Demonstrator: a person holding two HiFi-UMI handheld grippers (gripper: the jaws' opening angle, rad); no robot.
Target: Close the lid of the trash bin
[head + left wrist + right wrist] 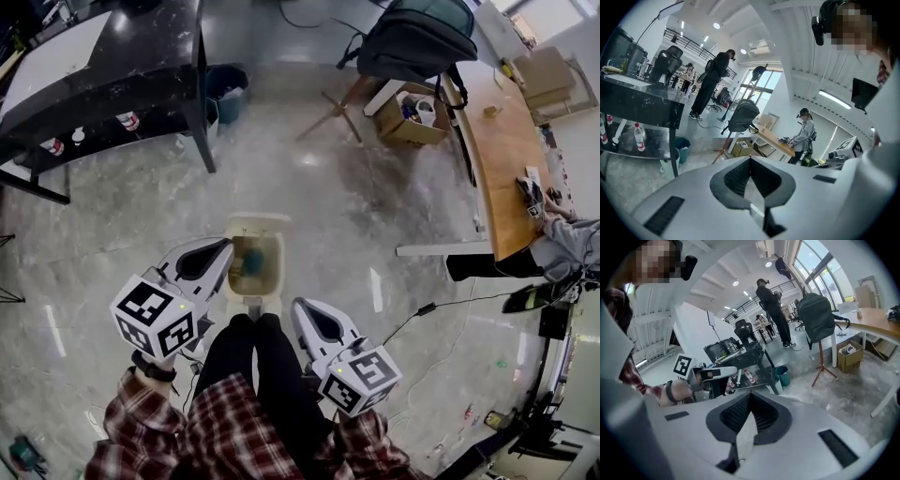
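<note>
Pale marbled floor is carrying the open trash bin (278, 272) at the person's feet, lid (258, 223) tipped back. Left gripper (225, 249) and right gripper (298, 306) are hovering beside it with fingers pressed together and holding nothing. Nudging the lid forward gently looks wisest.

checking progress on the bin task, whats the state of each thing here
trash bin: open, contents showing
lid: raised at the bin's far side
left gripper: shut, empty
right gripper: shut, empty
cardboard box: open on top
</note>
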